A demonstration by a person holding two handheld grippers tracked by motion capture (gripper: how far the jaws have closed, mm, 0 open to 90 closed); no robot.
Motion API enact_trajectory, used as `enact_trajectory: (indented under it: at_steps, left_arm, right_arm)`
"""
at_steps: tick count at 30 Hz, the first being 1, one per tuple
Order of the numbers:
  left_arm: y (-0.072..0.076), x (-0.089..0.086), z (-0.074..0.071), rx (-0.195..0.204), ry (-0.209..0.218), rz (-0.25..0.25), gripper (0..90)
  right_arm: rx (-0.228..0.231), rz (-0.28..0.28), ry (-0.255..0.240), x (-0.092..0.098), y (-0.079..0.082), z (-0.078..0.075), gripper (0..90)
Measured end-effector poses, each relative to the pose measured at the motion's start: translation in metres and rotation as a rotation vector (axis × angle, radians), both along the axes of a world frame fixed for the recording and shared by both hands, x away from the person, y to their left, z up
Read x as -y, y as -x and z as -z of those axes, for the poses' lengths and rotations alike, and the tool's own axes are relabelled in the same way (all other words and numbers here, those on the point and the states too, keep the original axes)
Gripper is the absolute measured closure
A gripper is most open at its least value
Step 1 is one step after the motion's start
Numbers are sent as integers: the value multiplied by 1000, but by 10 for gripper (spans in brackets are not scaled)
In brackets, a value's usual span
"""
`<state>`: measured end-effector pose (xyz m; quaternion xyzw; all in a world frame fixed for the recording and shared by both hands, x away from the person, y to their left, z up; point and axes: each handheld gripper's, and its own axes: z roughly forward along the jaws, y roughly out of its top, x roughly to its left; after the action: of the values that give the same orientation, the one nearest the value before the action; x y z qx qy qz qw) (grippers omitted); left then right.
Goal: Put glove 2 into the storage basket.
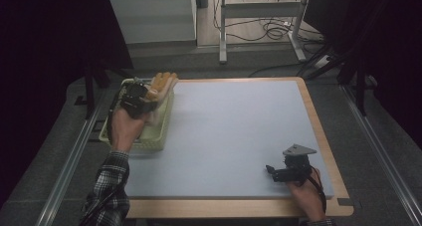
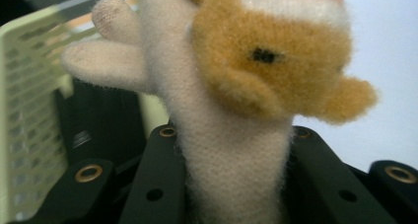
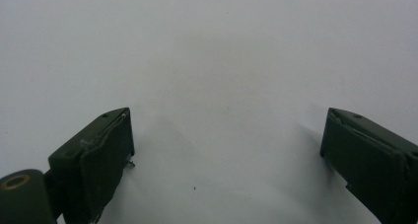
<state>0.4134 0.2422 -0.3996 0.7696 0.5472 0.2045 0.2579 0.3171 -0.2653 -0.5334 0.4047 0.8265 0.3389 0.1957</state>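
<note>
Resting at the near right of the worktop (image 1: 239, 136), the right gripper (image 1: 271, 171) sits low on the pale blue surface, person's hand behind it, grey three-cornered plate on top. Its jaws are released: in the right gripper view they stand wide apart with bare worktop between them, nothing gripped.

Near left: plaid sleeve (image 1: 107, 186) comes in from the bottom edge, hand wrapped round the left gripper (image 1: 149, 94), which is up over the basket (image 1: 112, 129).

Left jaws are clenched on the plush toy (image 2: 236, 135). In the left gripper view the cream body is pinched between the two black jaws, orange-tan head with a black eye above them, white and pink patch at the top edge, two cream limbs sticking out to the side.

Basket is a pale yellow-green lattice tray at the left edge of the worktop, partly overhanging it. From the high view the toy's orange parts poke out beyond the gripper, over the basket's far right corner. Cannot tell whether the toy touches the rim.

Farther back: floor, metal frame legs (image 1: 222, 32), loose cables (image 1: 273, 29).
</note>
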Motion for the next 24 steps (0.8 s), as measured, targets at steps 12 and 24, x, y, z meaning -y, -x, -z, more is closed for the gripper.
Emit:
enact_trajectory:
  at_steps: [12, 24]
  left_arm:
    - [-50, -6, 68, -180, -99, -86, 712]
    - [-67, -6, 93, -315, -40, -84, 227]
  right_arm:
    - [0, 0, -1, 0, 0, 0, 58]
    - [0, -2, -2, 0, 0, 0, 59]
